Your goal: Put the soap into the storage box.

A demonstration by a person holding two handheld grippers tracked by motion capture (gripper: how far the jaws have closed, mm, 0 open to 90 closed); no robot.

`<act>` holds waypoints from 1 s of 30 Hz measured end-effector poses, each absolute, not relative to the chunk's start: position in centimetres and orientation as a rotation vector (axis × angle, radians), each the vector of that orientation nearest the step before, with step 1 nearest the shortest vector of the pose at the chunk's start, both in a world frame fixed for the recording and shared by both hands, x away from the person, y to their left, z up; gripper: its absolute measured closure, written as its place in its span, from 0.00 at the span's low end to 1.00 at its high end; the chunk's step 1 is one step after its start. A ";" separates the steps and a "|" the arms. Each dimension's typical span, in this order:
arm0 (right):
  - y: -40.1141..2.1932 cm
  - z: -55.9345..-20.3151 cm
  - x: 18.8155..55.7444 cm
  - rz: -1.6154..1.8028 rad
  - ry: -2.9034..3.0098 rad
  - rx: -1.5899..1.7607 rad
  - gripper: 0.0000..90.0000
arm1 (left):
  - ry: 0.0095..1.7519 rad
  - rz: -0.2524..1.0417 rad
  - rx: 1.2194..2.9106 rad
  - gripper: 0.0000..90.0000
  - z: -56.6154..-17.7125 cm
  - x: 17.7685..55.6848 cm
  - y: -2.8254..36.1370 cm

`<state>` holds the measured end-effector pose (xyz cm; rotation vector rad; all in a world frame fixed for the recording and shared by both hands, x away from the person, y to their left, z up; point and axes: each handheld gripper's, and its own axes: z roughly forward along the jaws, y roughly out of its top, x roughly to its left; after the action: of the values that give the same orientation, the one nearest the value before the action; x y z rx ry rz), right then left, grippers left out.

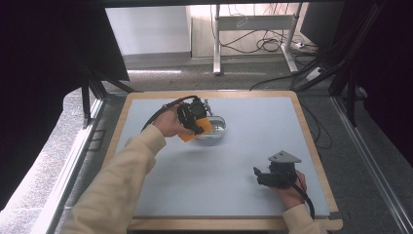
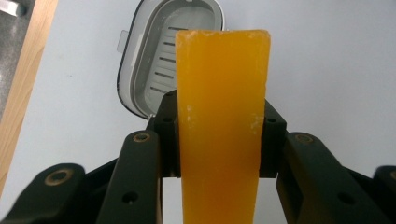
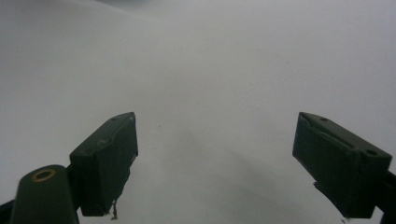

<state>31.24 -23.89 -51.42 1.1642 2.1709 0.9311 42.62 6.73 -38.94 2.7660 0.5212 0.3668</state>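
Observation:
My left gripper (image 1: 200, 127) is shut on an orange soap bar (image 1: 198, 130), held just above the table at the rear centre. In the left gripper view the orange soap bar (image 2: 219, 126) stands upright between the two black jaws, and the left gripper (image 2: 219, 135) clamps its sides. Right behind it lies an open white soap dish (image 2: 161, 60) with a slotted grey inside. The same soap dish (image 1: 217, 130) sits beside the bar in the high view. My right gripper (image 1: 257, 176) rests near the front right, jaws wide apart; in its own view the right gripper (image 3: 215, 163) holds nothing.
The grey table mat (image 1: 243, 156) has a wooden rim (image 1: 311, 136) around it. Beyond the table's far edge are desk legs and cables (image 1: 263, 44) on the floor. Dark curtains hang at both sides.

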 end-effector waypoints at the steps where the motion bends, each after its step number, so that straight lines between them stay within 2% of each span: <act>1: -23.9 -51.4 31.2 0.931 2.171 1.164 0.16 | 0.519 0.368 2.768 0.69 -38.9 42.7 6.6; 30: -24.0 -51.5 31.3 0.932 2.171 1.171 0.16 | 0.437 0.338 2.832 0.69 -39.5 45.3 4.0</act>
<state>31.29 -24.04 -51.49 1.1714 2.1710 0.9321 45.35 4.03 -39.53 2.8318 0.4369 0.3381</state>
